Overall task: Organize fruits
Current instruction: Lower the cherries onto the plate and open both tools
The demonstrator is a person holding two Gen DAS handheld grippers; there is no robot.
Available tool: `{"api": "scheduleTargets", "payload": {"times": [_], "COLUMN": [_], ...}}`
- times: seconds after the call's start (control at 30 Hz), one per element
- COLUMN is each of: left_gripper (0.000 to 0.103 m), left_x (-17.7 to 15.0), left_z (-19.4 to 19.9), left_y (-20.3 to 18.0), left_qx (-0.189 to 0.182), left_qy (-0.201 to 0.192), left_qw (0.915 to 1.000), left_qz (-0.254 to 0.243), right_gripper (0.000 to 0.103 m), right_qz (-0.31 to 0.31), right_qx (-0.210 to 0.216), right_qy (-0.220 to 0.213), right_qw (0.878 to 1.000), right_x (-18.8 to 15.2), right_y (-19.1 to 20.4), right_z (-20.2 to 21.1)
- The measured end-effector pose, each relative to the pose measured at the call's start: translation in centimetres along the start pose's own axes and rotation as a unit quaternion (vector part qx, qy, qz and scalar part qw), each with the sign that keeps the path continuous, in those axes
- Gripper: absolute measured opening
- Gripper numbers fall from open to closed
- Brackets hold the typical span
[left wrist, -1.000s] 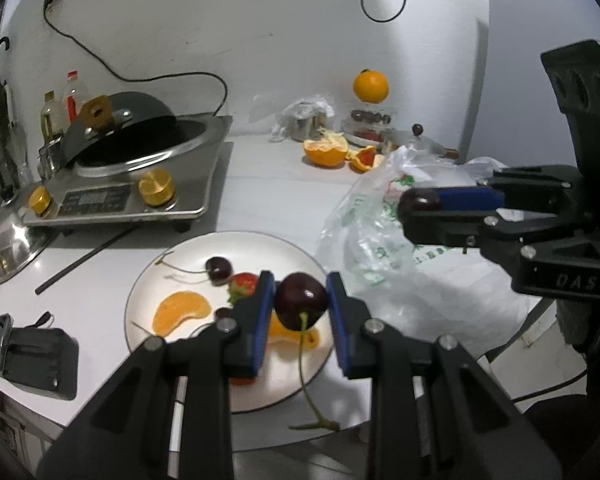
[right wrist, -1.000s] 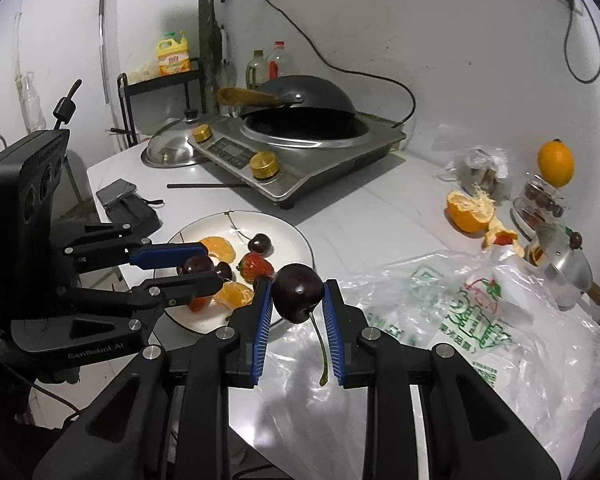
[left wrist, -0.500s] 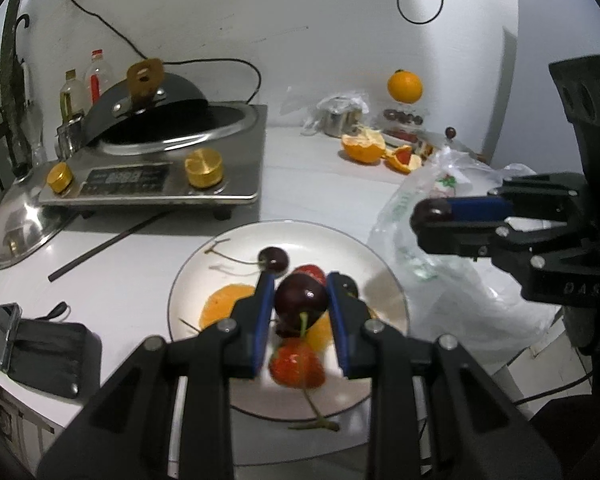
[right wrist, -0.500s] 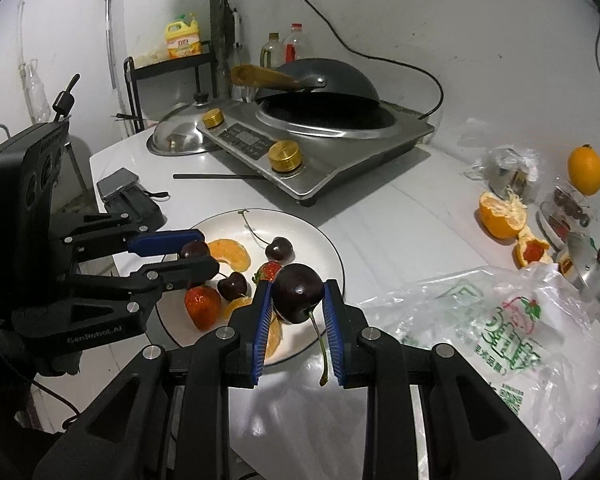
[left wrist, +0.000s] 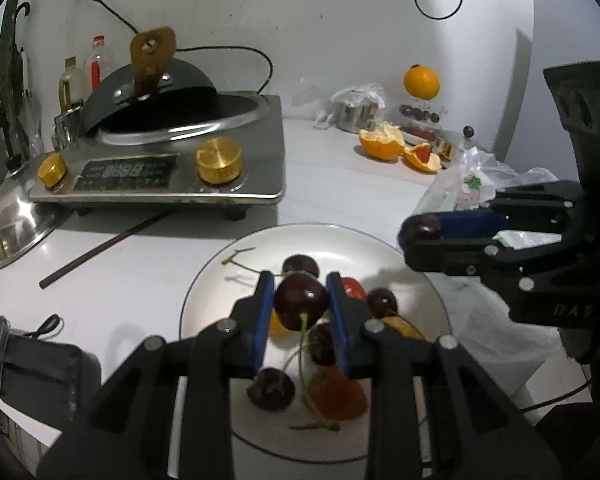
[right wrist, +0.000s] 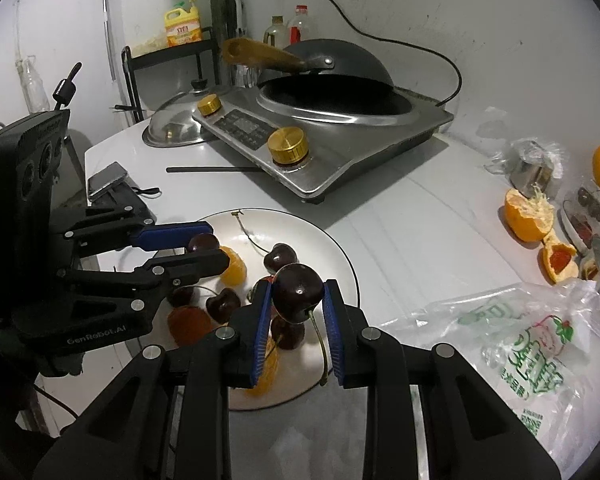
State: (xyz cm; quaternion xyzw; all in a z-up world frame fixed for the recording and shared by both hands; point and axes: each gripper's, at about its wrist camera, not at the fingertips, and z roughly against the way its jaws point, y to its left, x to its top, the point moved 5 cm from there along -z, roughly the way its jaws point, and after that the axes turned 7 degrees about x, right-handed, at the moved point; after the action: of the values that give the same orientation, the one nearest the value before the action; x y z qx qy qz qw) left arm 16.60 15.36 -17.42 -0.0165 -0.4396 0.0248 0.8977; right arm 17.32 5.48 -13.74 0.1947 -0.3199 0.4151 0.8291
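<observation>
A white plate (left wrist: 212,276) (right wrist: 332,248) on the white counter holds several cherries, a strawberry (left wrist: 338,398) and orange segments (right wrist: 233,268). My left gripper (left wrist: 300,308) is shut on a dark cherry (left wrist: 301,301) with its stem hanging down, held just above the plate's middle; it shows in the right wrist view (right wrist: 204,250) over the plate's left side. My right gripper (right wrist: 297,300) is shut on another dark cherry (right wrist: 299,293), above the plate's near right part; it shows in the left wrist view (left wrist: 422,234) at the plate's right edge.
An induction cooker with a black wok (left wrist: 172,160) (right wrist: 324,132) stands behind the plate. A chopstick (left wrist: 104,246) and a steel lid (left wrist: 8,232) lie left of it. A plastic bag (right wrist: 520,340) lies right of the plate. Peeled orange pieces (right wrist: 530,216) and a whole orange (left wrist: 421,82) are at the back right. A phone (right wrist: 106,180) lies at the left.
Both grippers have moved in over the plate with their cherries still held. The left one now hangs lower above the fruit in the plate's middle.
</observation>
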Motion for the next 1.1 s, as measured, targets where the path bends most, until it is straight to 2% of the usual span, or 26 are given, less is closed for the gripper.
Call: {"api": "scheduleTargets", "payload": {"times": [0.53, 1.1], "left_gripper": [0.028, 0.031], "left_x": [1.3, 0.8], "left_z": [-3.1, -4.5], "left_y": [2.2, 2.2], "left_qx": [0.026, 0.020], "left_qy": [0.007, 0.022], "left_qw": [0.9996, 0.9994], "left_qz": [0.010, 0.016], "right_gripper": [0.027, 0.027], "right_qz": [-0.013, -0.029], "right_qx": [0.016, 0.018], "right_qy": [0.016, 0.027], "right_qw": [1.000, 0.999], "right_x": [1.0, 0.7], "right_y": [-1.9, -2.8], "right_z": [-4.5, -6.1]}}
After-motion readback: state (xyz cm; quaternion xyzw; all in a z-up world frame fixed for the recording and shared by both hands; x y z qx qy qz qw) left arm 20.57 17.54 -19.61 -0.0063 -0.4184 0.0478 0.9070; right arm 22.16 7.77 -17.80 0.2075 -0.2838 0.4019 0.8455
